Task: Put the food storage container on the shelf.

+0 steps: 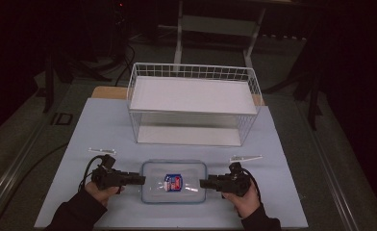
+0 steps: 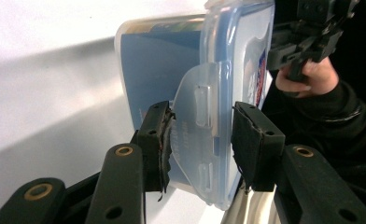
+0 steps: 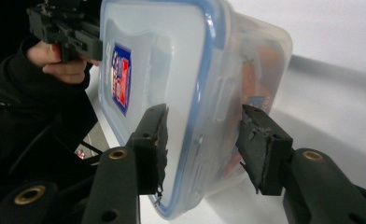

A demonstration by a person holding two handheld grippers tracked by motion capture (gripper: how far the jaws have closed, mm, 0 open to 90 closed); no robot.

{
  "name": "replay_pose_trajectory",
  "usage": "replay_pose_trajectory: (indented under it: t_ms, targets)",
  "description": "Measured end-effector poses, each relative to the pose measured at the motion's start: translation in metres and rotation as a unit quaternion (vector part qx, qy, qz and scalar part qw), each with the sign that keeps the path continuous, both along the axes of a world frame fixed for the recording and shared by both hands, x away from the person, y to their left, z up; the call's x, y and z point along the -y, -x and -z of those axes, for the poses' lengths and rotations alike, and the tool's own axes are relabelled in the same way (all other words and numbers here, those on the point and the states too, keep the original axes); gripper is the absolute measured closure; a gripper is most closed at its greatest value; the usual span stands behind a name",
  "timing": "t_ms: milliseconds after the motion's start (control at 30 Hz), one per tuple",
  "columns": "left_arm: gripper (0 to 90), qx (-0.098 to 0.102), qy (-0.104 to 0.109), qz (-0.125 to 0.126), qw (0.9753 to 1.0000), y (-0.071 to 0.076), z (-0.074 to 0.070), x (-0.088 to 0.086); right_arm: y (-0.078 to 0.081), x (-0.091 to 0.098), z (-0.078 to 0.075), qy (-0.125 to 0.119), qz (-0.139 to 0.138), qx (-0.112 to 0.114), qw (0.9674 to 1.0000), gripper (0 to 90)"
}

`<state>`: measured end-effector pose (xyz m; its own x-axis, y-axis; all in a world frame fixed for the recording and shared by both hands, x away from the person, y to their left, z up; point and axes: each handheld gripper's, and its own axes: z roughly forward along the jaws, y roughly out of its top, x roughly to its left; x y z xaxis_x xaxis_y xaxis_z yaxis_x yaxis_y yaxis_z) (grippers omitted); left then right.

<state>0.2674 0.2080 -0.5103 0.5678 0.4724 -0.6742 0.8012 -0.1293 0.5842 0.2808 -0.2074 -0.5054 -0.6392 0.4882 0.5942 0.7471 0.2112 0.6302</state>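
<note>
lid label [image 1: 173,183] print unreadable

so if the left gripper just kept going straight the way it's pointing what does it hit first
Probably the clear lidded container: the left gripper already has its open fingers either side of the container's end latch flap, so that flap looks first in line.

A lidded container [image 1: 174,181] lies on the tabletop [image 1: 105,125] near its front edge, between the left gripper [image 1: 141,180] and right gripper [image 1: 204,183]. A wire basket [image 1: 193,103] stands behind it.
</note>
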Motion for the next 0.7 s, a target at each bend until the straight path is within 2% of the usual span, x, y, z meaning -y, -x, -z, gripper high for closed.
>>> replay_pose_trajectory:
  t_ms: [33,167,333,433,533,700]
  targets:
    - [58.5,0.01,-0.005,-0.001,0.9999,0.002,-0.003,0.002,0.001,0.0,-0.001,0.002,0.002,0.002,1.0,53.9]
    - [58.6,0.02,-0.005,-0.011,0.9997,0.002,-0.011,0.004,0.0,0.002,-0.003,-0.001,0.006,0.009,0.9999,53.9]
    - [58.3,0.043,-0.005,-0.017,0.9989,-0.002,-0.021,0.01,-0.002,0.005,-0.014,-0.001,0.015,0.028,0.9995,53.8]
    - [58.4,0.049,-0.003,-0.017,0.9986,-0.004,-0.024,0.014,-0.004,0.009,-0.019,-0.002,0.02,0.033,0.9993,53.7]
    - [58.4,0.061,-0.002,-0.01,0.9981,-0.011,-0.03,0.023,-0.009,0.018,-0.028,-0.006,0.031,0.05,0.9983,53.6]
    - [58.4,0.073,0.001,-0.009,0.9973,-0.02,-0.033,0.033,-0.014,0.028,-0.036,-0.01,0.045,0.061,0.9971,53.6]
